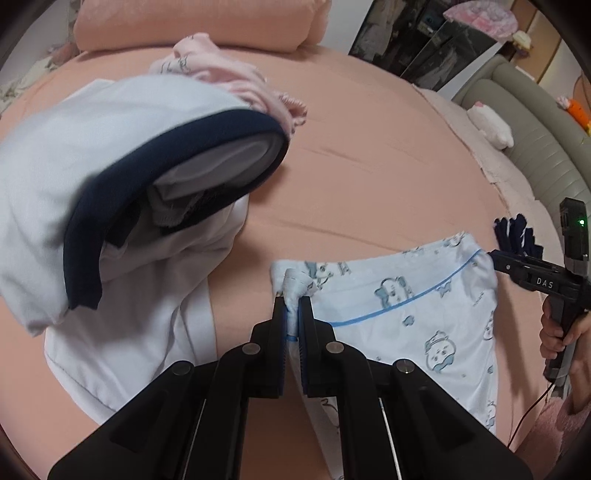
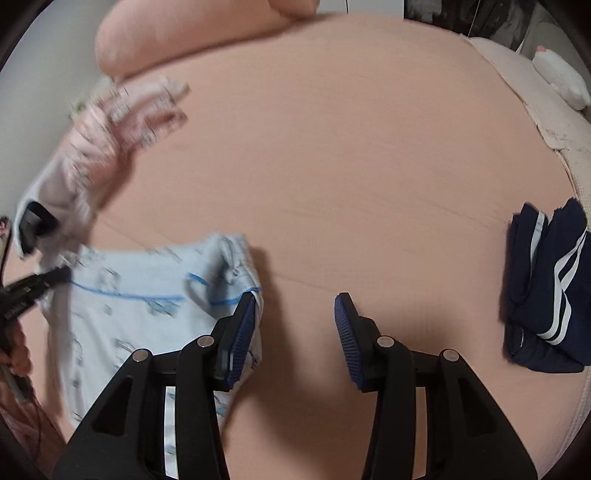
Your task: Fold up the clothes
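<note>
A light blue garment (image 1: 406, 314) with cartoon prints and a blue piping line lies flat on the pink bed sheet (image 1: 369, 166). My left gripper (image 1: 293, 302) is shut on a bunched corner of it at its left end. In the right wrist view the same garment (image 2: 140, 314) lies at the lower left, and the left gripper (image 2: 55, 275) shows at its far end. My right gripper (image 2: 295, 299) stands open at the garment's right edge. Its left finger (image 2: 243, 325) overlaps the cloth, and only bare sheet lies between the jaws. A person's hand holds the right gripper (image 1: 495, 254).
A pile of a white garment with a navy collar (image 1: 110, 166) and a pink garment (image 1: 221, 77) lies at the left. A folded navy garment with white stripes (image 2: 550, 291) lies at the right. A rolled pink duvet (image 1: 192, 22) is at the back; a grey-green sofa (image 1: 535, 140) stands beyond.
</note>
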